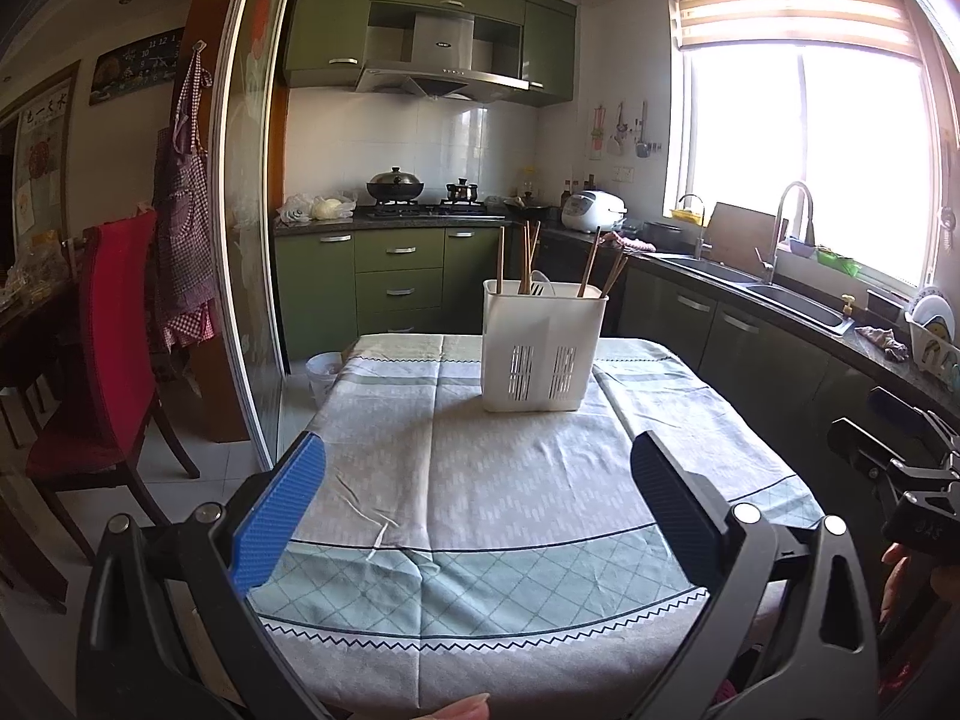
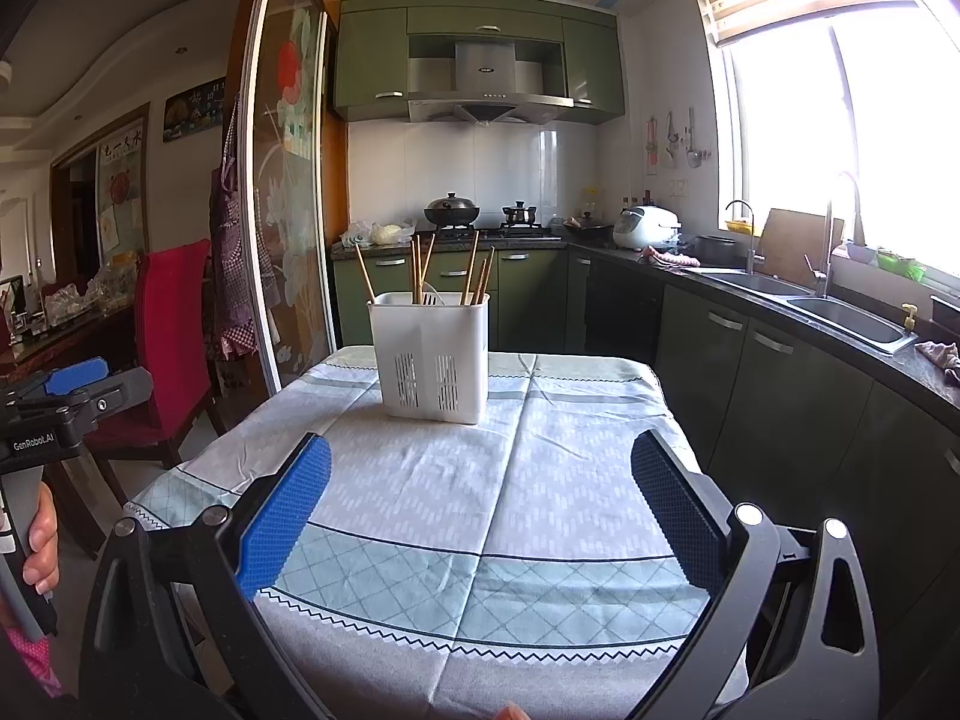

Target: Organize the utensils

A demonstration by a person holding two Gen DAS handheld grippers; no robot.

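My black left gripper (image 1: 477, 474) and right gripper (image 2: 480, 474) gape wide, holding nothing, above the bare checked tablecloth (image 2: 510, 480); wooden chopsticks (image 2: 474, 273) already stand in the white slotted plastic caddy (image 2: 429, 357) beyond, so little seems left

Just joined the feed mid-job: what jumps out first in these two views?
A white utensil holder stands at the far middle of the clothed table, wooden chopsticks sticking up from it. Both grippers, left and right, hover open and empty at the near edge.
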